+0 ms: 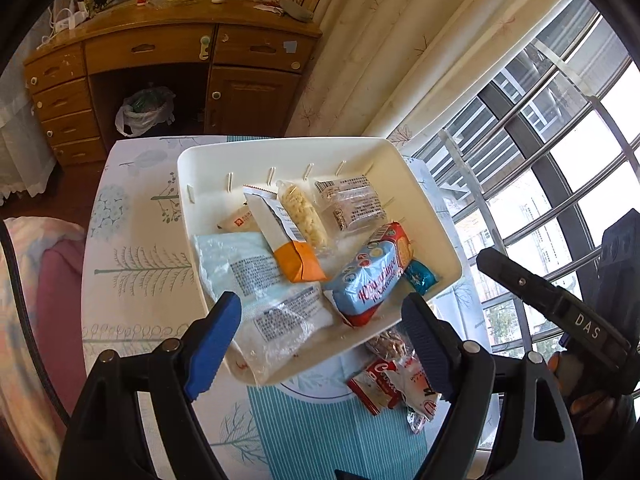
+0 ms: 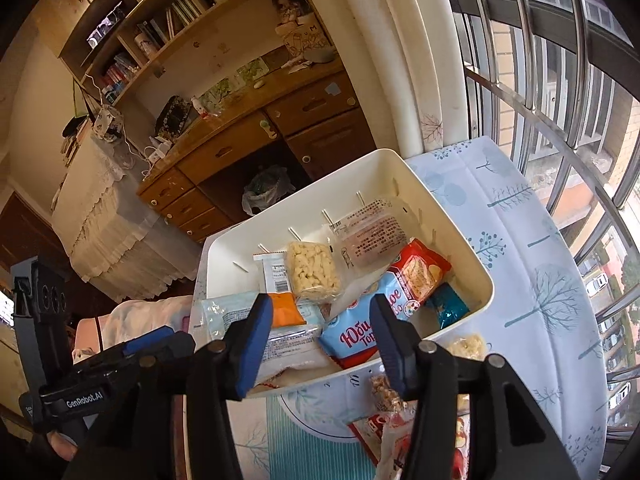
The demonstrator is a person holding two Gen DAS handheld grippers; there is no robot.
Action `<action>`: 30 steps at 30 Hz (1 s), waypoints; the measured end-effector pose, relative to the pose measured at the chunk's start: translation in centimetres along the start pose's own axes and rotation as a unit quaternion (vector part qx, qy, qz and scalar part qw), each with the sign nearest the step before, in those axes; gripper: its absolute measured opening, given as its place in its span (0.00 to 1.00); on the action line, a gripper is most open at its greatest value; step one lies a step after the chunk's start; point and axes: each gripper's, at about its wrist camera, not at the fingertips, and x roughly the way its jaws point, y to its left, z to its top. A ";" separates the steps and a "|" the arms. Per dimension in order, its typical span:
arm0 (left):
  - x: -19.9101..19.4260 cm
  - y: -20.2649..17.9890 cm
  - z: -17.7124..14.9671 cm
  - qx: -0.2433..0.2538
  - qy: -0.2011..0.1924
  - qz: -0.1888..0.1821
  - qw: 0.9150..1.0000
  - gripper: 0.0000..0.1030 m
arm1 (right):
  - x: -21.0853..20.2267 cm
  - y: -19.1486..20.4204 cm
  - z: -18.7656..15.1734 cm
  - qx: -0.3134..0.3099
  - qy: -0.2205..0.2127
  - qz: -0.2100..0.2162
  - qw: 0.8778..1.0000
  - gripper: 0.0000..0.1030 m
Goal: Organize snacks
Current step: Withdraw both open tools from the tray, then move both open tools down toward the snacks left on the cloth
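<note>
A white plastic bin (image 1: pixel 436 216) (image 2: pixel 476 264) stands on the table and holds several snack packs: a blue-and-red biscuit pack (image 1: pixel 372 276) (image 2: pixel 360 328), an orange-and-white pack (image 1: pixel 288 240), a clear puffed-rice bar (image 1: pixel 302 212) (image 2: pixel 314 268) and a pale blue bag (image 1: pixel 244 264). A few packs lie on the table outside it, among them a red-and-white pack (image 1: pixel 376 384) (image 2: pixel 372 432) and a nut bar (image 2: pixel 384 392). My left gripper (image 1: pixel 324 340) is open and empty above the bin's near edge. My right gripper (image 2: pixel 316 344) is open and empty there too.
The table wears a white cloth with blue trees (image 1: pixel 132 264) (image 2: pixel 532 280). A wooden desk with drawers (image 1: pixel 160 64) (image 2: pixel 248 148) stands behind it, with a bagged bin under it. A curtain and barred window (image 1: pixel 560 152) are to the right. A bed edge (image 1: pixel 28 280) is at the left.
</note>
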 end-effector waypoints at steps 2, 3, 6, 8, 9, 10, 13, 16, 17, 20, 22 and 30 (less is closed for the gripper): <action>-0.7 -0.5 -0.5 -0.001 -0.003 0.006 1.000 0.79 | -0.8 -0.2 0.0 -0.001 -0.002 0.002 1.000 0.53; -1.1 -0.8 -0.8 -0.001 -0.004 0.009 1.000 0.79 | -1.0 -0.3 -0.1 0.000 -0.002 0.004 1.000 0.54; -2.2 -1.6 -1.9 -0.005 -0.004 0.020 1.000 0.79 | -2.0 -0.9 -0.3 0.000 -0.002 0.009 1.000 0.58; -2.9 -2.3 -2.7 -0.007 -0.005 0.026 1.000 0.79 | -2.6 -1.2 -0.5 -0.002 0.001 0.015 1.000 0.64; -3.2 -2.7 -3.0 -0.007 -0.004 0.029 1.000 0.79 | -3.0 -1.2 -0.5 -0.007 0.002 0.018 1.000 0.66; -3.5 -3.0 -3.4 -0.007 -0.005 0.031 0.999 0.79 | -3.3 -1.3 -0.6 -0.011 0.000 0.018 1.000 0.67; -4.2 -4.2 -4.8 -0.008 -0.007 0.039 0.999 0.79 | -4.6 -1.3 -0.9 -0.034 -0.011 0.018 0.999 0.67; -4.7 -5.3 -6.1 -0.018 -0.008 0.046 0.999 0.79 | -5.6 -1.4 -1.5 -0.055 -0.015 0.022 0.998 0.67; -4.9 -5.7 -6.5 -0.022 -0.010 0.048 0.999 0.79 | -5.9 -1.4 -1.7 -0.062 -0.015 0.024 0.998 0.67; -5.5 -6.9 -7.7 -0.033 -0.019 0.054 0.998 0.79 | -6.8 -1.6 -2.3 -0.086 -0.014 0.024 0.996 0.67; -5.7 -7.5 -8.4 -0.042 -0.023 0.058 0.997 0.79 | -7.4 -1.6 -2.8 -0.102 -0.013 0.026 0.994 0.67; -5.7 -9.7 -12.1 -0.084 -0.027 0.075 0.993 0.79 | -8.9 -2.7 -5.1 -0.151 -0.002 0.035 0.988 0.71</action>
